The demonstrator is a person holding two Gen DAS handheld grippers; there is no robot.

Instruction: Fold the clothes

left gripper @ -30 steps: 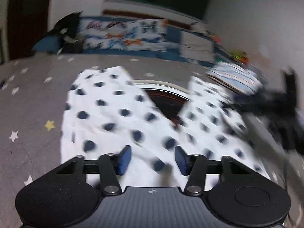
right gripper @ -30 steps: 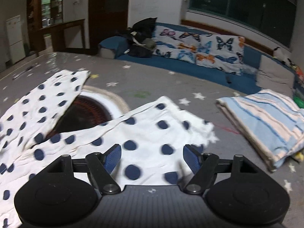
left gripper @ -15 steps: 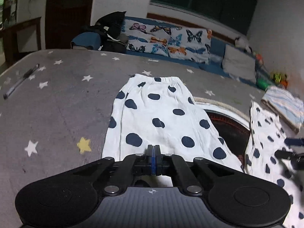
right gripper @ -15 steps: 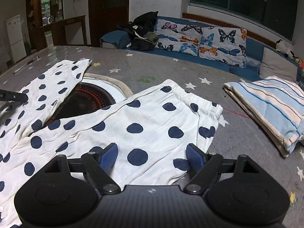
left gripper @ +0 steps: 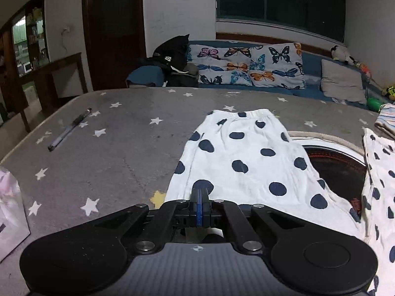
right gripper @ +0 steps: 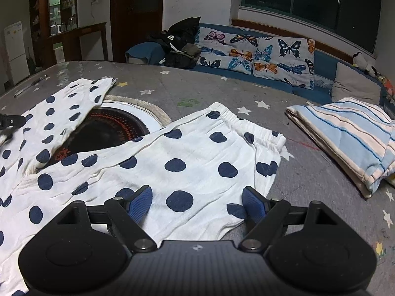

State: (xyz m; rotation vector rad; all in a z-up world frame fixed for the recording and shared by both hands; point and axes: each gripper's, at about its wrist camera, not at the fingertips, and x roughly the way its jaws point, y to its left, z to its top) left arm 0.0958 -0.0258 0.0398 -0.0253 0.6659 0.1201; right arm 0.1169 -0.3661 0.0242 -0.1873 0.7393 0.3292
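White trousers with dark blue dots (left gripper: 246,162) lie spread in a V on the grey star-print table (left gripper: 111,153). My left gripper (left gripper: 200,203) sits low on the near part of the left leg, its blue pads pressed together on the cloth. It also shows as a black tip at the left edge of the right wrist view (right gripper: 11,120). The right leg (right gripper: 192,162) ends in an elastic hem at the far right. My right gripper (right gripper: 196,204) hovers open over that leg, with cloth beneath the gap and the pads clear of it.
A round dark hotplate (right gripper: 108,128) set in the table shows between the two legs. A folded striped blanket (right gripper: 345,138) lies to the right, a pen (left gripper: 70,129) far left, a white bag (left gripper: 9,209) at the near left. A sofa with butterfly cushions (left gripper: 246,66) runs behind the table.
My left gripper closed from open onto the left leg while its view swung left and steadied. The right gripper's jaws spread a little wider and it hardly moved.
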